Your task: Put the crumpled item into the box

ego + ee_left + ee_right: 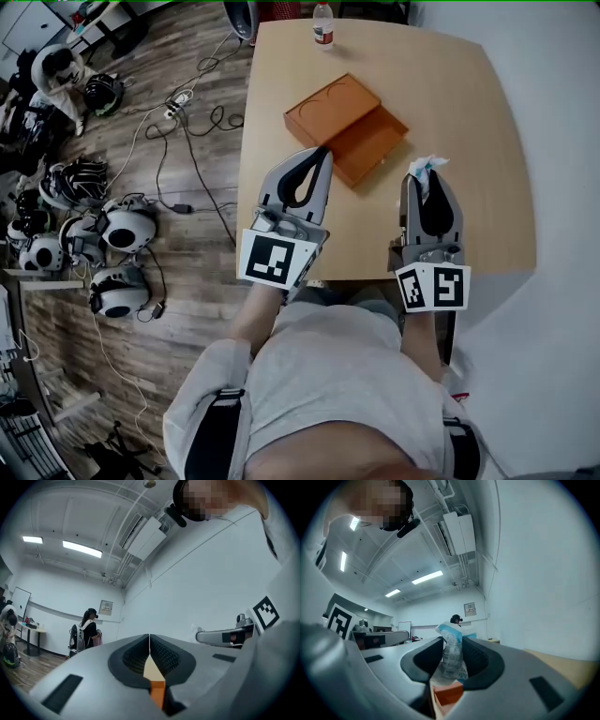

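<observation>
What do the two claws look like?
The left claw and right claw are silver-grey and pointed, with black ribbed pads inside. Each carries a cube with black-and-white square markers. The person's top is light grey with black patches on the sleeves.

No words or numbers can be read. The bottle (322, 25) at the table's (487, 169) far edge carries a label too small to read. A wall sign (106, 606) is equally unclear.
</observation>
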The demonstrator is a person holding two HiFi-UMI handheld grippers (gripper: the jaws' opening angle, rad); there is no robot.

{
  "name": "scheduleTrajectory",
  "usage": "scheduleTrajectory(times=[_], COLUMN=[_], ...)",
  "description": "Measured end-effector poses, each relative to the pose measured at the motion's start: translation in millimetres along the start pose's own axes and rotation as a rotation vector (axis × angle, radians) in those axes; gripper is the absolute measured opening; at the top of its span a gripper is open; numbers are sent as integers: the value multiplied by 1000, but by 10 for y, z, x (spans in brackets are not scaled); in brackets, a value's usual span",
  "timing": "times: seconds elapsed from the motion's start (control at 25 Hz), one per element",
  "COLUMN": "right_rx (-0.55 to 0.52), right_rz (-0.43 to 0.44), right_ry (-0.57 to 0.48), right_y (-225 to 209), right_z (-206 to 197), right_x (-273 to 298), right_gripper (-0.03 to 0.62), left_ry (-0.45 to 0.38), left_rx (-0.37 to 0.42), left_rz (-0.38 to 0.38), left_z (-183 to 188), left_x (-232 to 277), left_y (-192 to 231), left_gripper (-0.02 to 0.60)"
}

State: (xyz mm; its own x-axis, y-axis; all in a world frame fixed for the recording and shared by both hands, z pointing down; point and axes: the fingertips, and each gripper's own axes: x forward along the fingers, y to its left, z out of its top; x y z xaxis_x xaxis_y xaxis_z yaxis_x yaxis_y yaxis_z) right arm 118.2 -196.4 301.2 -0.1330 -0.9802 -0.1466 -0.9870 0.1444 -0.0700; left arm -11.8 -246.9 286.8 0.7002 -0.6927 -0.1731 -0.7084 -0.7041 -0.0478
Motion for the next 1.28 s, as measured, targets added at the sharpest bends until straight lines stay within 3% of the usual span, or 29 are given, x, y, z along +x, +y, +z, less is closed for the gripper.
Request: scheduleTrajectory(times=[0.56,1.28], right_rx=[-15,11], right_rz=[-32,103], right_ry=[24,133], right_y=[-80,-269], right_z=[-79,-442], right_x=[64,976], right_gripper=[117,117], left_ry=[7,41], left_rx=[-33,-45], left_rz=[-32,90], left_z=[-140,-284], left_x=[148,613], left_y=[18,480], left_gripper=[14,14])
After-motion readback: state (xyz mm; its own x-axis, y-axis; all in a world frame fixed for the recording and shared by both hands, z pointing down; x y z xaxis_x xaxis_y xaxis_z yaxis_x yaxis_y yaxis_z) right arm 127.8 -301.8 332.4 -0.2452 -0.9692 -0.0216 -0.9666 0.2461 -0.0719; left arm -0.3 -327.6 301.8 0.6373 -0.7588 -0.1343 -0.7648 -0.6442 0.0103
